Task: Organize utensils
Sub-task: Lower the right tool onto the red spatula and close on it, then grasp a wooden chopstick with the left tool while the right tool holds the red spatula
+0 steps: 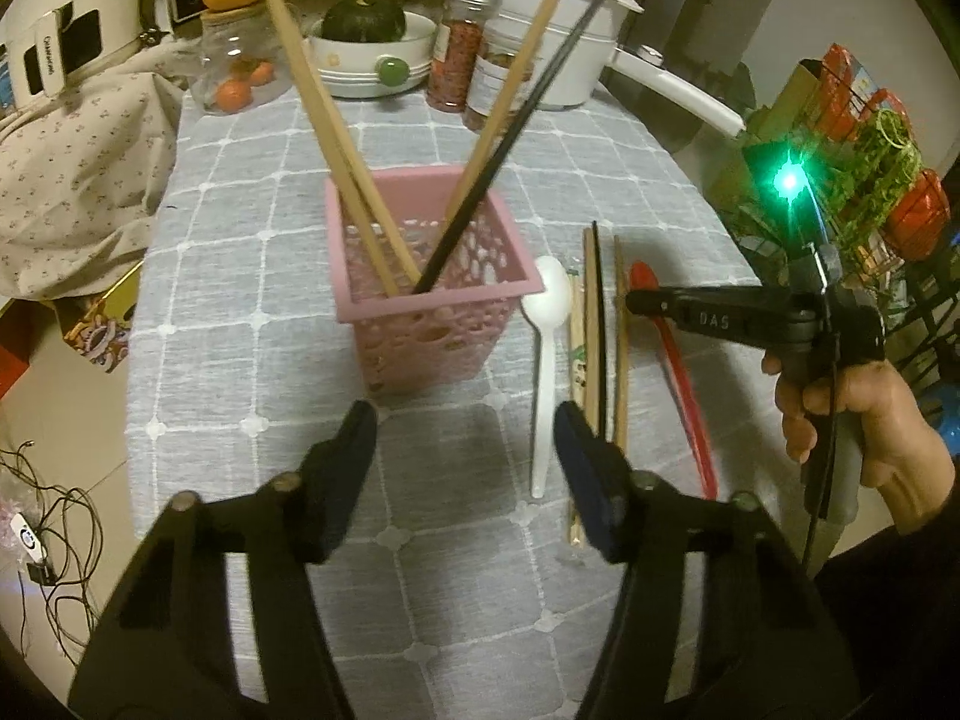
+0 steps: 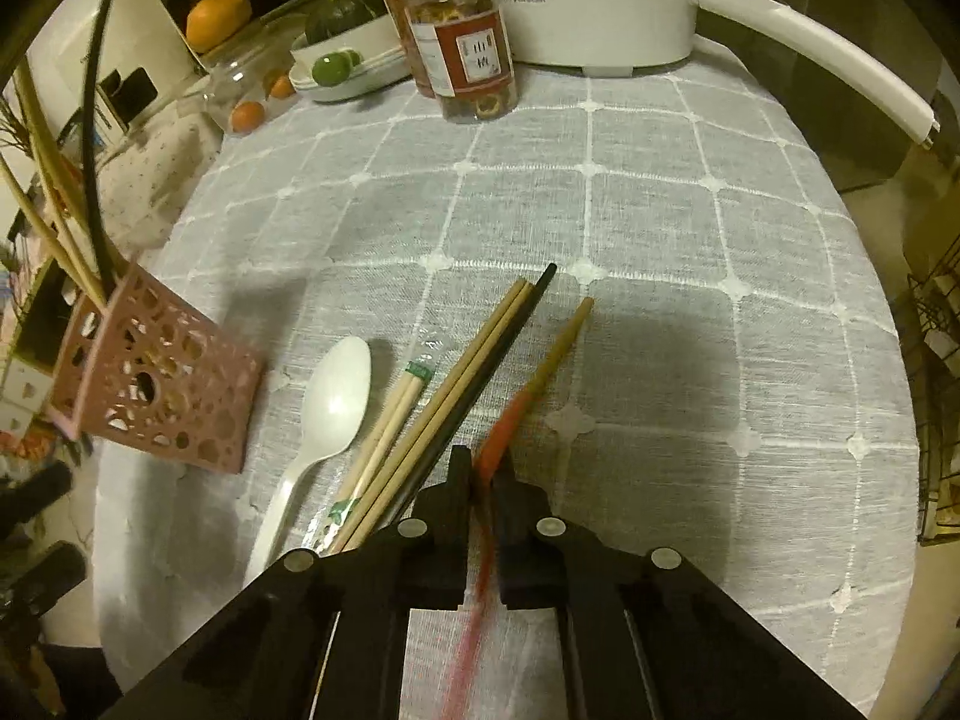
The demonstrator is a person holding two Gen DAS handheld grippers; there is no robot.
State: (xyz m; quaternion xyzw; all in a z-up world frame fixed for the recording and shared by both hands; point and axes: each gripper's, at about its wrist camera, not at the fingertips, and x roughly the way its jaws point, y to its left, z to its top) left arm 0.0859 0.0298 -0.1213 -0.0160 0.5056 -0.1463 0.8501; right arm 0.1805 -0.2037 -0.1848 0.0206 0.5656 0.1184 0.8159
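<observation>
My right tongs (image 2: 483, 474): pinching the thin red utensil (image 2: 503, 427)
My left tongs (image 1: 465, 426): apart
Basket (image 1: 420, 276): pink, square, holey plastic

The left black two-finger gripper (image 1: 465, 420) hovers above the near edge of the table with its jaws spread wide. Nothing sits between its dark padded fingers (image 1: 354, 450), and both point toward the far edge of the table.

The right black two-finger gripper (image 2: 483, 471) has its jaws drawn nearly together, with only a narrow gap between the fingertips. A thin red utensil handle (image 2: 501, 429) passes through that gap and is clamped there. In the left wrist view this gripper (image 1: 636, 303) lies horizontal over the right edge of the table, pointing left. A bare right hand (image 1: 852, 420) wraps around its grip.
</observation>
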